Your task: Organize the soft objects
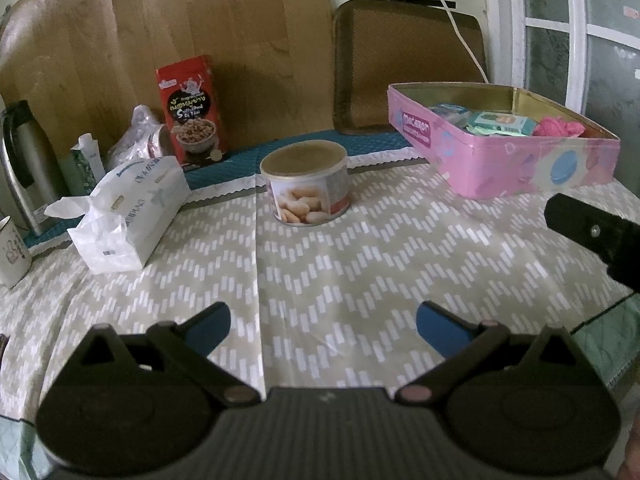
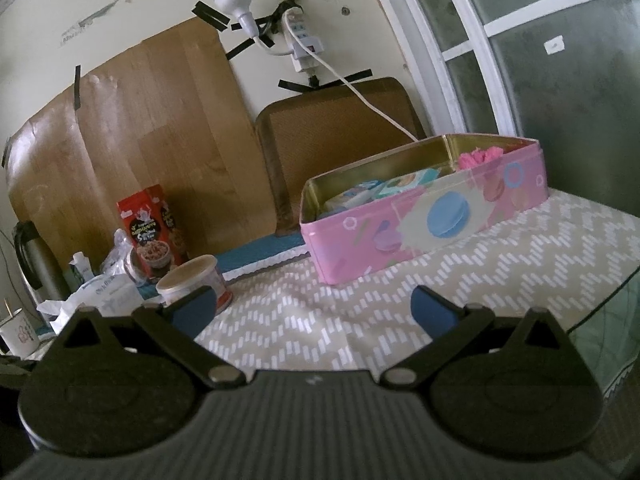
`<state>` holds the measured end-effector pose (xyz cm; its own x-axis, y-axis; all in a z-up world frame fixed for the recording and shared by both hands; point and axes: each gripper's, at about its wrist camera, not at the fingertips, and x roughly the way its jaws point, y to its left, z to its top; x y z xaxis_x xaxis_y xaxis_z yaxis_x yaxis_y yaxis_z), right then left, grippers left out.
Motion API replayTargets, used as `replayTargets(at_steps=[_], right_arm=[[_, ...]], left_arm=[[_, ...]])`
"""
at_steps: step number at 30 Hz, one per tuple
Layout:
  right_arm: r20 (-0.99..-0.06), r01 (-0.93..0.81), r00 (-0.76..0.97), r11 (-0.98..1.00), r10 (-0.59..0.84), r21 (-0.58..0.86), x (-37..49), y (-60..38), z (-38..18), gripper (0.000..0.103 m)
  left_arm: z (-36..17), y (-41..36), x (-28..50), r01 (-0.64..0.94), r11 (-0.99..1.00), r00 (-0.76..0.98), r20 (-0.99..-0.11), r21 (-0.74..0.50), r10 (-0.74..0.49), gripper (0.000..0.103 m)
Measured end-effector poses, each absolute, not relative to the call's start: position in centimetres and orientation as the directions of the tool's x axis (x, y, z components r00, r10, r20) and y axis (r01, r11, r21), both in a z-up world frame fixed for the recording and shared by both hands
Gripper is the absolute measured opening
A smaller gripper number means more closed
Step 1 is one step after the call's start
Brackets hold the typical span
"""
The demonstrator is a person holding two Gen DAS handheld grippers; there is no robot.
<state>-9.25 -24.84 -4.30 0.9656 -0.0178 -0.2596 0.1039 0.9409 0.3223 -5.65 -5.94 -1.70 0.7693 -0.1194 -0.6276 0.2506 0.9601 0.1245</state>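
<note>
Now | zigzag tablecloth | pink tin near window | both tongs apart, empty

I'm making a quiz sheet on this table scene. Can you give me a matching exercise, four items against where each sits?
Items:
1. round biscuit tin
2. pink fluffy item
3. tissue pack
4. red snack box

Places:
A. leaning upright against the wooden board at the back
B. inside the pink macaron tin
C. middle of the tablecloth, alone
D. left side, a tissue sticking out

Pairs: 1-C, 2-B, 3-D, 4-A
</note>
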Motion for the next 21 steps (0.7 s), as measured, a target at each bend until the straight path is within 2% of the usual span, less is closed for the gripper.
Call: replayTargets(at_steps=[21], right_arm=[[-0.258,0.100,0.966,0.940,-0.013,0.325,-9.06,-25.17,-4.56,0.103]], left_arm=[[-1.89,-6.11,-5.61,0.265,0.957,0.755,-0.643,0.121,-0.128,0.103]])
